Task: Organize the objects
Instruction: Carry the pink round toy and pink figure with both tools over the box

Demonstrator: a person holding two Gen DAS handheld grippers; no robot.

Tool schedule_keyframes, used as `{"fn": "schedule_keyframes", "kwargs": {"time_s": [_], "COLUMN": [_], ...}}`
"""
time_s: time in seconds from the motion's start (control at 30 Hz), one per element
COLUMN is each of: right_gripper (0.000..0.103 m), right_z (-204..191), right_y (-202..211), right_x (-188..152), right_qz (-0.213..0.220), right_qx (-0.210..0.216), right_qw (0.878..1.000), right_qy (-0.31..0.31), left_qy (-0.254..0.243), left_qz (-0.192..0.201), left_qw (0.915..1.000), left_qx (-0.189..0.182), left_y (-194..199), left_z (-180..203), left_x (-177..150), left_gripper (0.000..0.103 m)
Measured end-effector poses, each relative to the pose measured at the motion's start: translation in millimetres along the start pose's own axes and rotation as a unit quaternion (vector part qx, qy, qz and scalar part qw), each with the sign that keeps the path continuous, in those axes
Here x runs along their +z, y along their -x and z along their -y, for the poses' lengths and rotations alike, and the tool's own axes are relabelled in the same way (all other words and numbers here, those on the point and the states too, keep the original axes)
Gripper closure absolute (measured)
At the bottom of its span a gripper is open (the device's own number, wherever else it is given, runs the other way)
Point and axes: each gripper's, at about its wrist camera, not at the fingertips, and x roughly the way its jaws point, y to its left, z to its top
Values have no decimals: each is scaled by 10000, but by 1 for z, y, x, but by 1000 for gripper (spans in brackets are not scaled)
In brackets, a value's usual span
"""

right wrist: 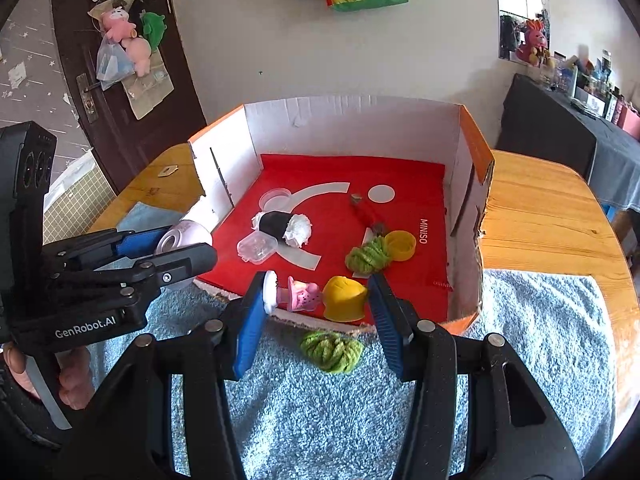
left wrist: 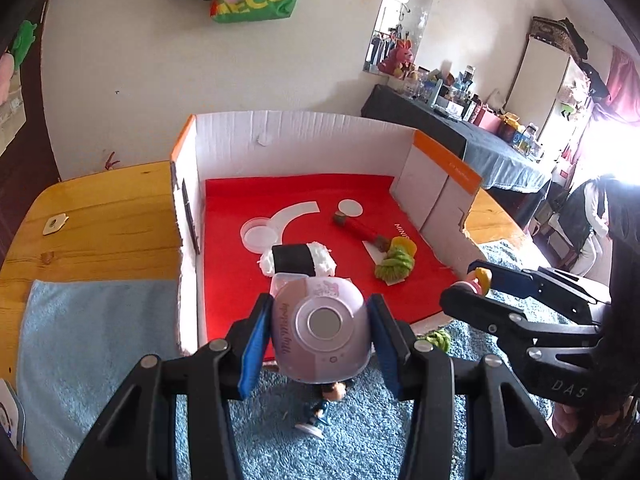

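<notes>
While both tools hang over the blue towel (right wrist: 400,420) at the box's open front, each is closed on a load; the left gripper (left wrist: 318,336) is clamped around a pale pink round case (left wrist: 320,328), and the right gripper (right wrist: 318,300) is pressed on a small toy (right wrist: 316,296) with a white cap, pink shoe and yellow end, its long axis lying straight across the jaws; one green yarn bundle (right wrist: 332,350) is left on the towel beneath; the cardboard box (right wrist: 360,120) with its red floor lies directly ahead and below, roughly equally near to both hands; farther in, a rice-ball toy (right wrist: 282,226) and another green bundle (right wrist: 368,258) are already placed.
</notes>
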Motion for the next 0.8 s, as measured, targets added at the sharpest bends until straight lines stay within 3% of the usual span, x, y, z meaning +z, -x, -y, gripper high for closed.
{"fn": "schedule_keyframes", "kwargs": {"time_s": [0.4, 0.8], "right_gripper": [55, 55], "right_z": [18, 23], "right_y": [-46, -66], "right_x": [12, 13], "right_qz": [-767, -1116], "right_qx": [83, -62], "right_qw": [9967, 9936], "right_qy": [-258, -173], "left_qy": [-80, -280], "left_qz": [-794, -1205], "left_qw": [9965, 9922], "left_qx": [-267, -133], "left_y": [-37, -59], "left_z": [-11, -16], "left_x": [7, 4], "left_gripper": [53, 53]}}
